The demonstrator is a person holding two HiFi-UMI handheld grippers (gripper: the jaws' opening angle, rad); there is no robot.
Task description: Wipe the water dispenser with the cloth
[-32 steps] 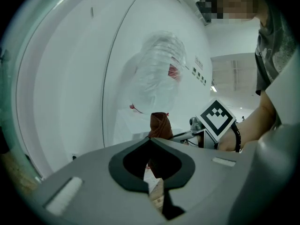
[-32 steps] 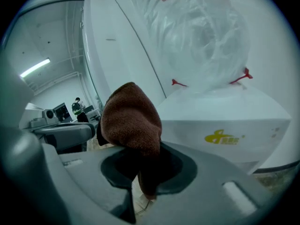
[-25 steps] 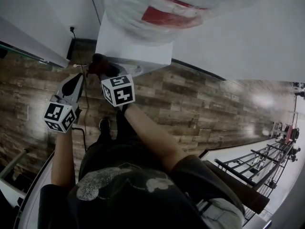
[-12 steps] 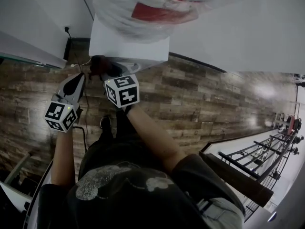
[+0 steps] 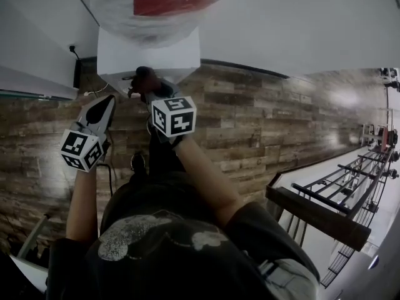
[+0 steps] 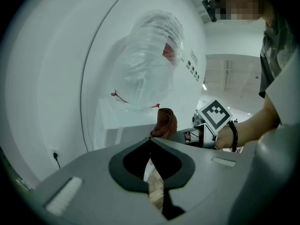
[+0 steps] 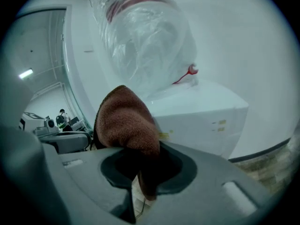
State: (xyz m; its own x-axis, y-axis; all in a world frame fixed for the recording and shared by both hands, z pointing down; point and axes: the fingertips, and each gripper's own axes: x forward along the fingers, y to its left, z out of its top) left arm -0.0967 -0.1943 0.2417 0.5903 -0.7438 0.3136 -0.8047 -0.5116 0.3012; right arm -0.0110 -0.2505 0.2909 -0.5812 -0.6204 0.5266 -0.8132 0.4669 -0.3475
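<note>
**A:** How are the arms held?

**B:** Both reach forward and down. The right arm stretches farther, and the right gripper (image 5: 147, 87) is up at the near edge of the water dispenser (image 5: 119, 55). The left gripper (image 5: 106, 103) hangs to its left and nearer, over the wooden floor (image 5: 262, 124), apart from the dispenser.

**A:** And the jaws?

**B:** The left gripper's jaws meet at their tips with nothing between them. The right gripper's jaws are clamped on the cloth (image 7: 126, 121).

**A:** How does the dispenser look?

**B:** It has a white, boxy body and stands against a white wall. On top is a large bottle (image 5: 153, 5) wrapped in crinkled clear plastic, with a red label showing through. The cloth is brown and fuzzy, bunched into a rounded lump above the jaws, with a dark tail hanging down between them. It sits just in front of the dispenser's near face, and I cannot tell whether they touch.

**A:** Do the views differ at all?

**B:** The left gripper view shows the cloth (image 6: 165, 123) from the side, with the right gripper's marker cube behind it. The right gripper view shows small yellow marks (image 7: 220, 123) on the dispenser's front.
</note>
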